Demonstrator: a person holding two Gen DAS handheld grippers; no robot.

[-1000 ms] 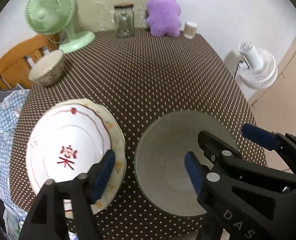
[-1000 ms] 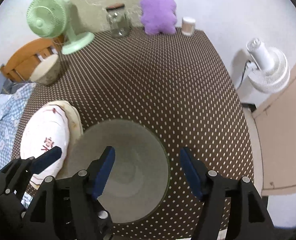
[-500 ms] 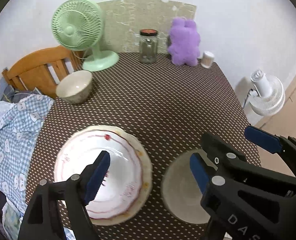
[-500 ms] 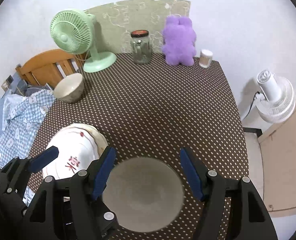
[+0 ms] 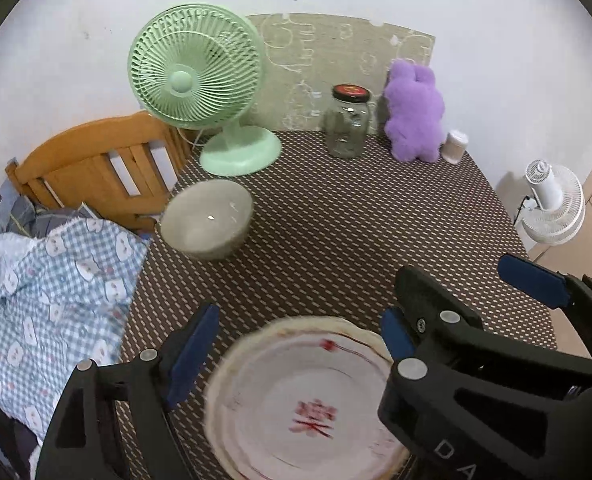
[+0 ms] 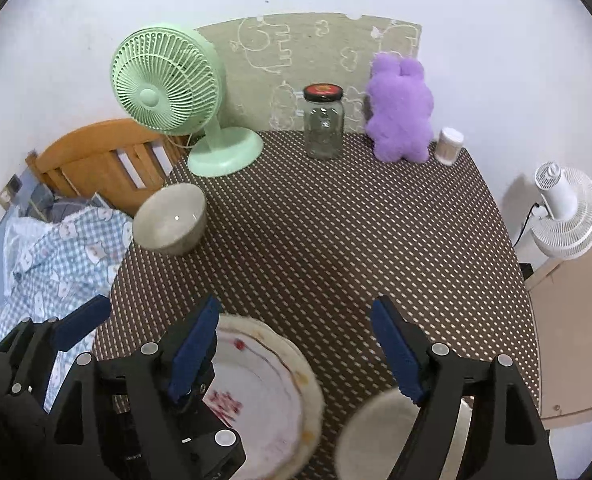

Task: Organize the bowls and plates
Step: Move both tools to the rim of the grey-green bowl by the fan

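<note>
Left wrist view shows my left hand-held gripper [image 5: 296, 344] spread wide above the stack of plates [image 5: 308, 400] at the near edge of the table [image 5: 356, 232], with nothing between its blue pads. My right hand-held gripper [image 6: 296, 348] is still opening and also holds nothing; the grey bowl [image 6: 380, 432] stands under its right finger, just beside the plates and not touching the pads. I judge the task as partly done: the plates lie one on another, and this bowl is set down beside them. What is left, I think, is the small bowl [image 5: 207, 220], which stands well apart at the far left edge of the table, near the green fan [image 5: 199, 84] and the wooden chair [image 5: 95, 168]. It probably should join the grey bowl. Compared with one second ago, both hand-held grippers have pulled back and risen: then the grey bowl filled the middle of both views, and now it is only at the bottom of the right wrist view and gone from the left one. The wall, the jar [image 5: 348, 124] and the purple toy [image 5: 414, 116] now show much more fully.
</note>
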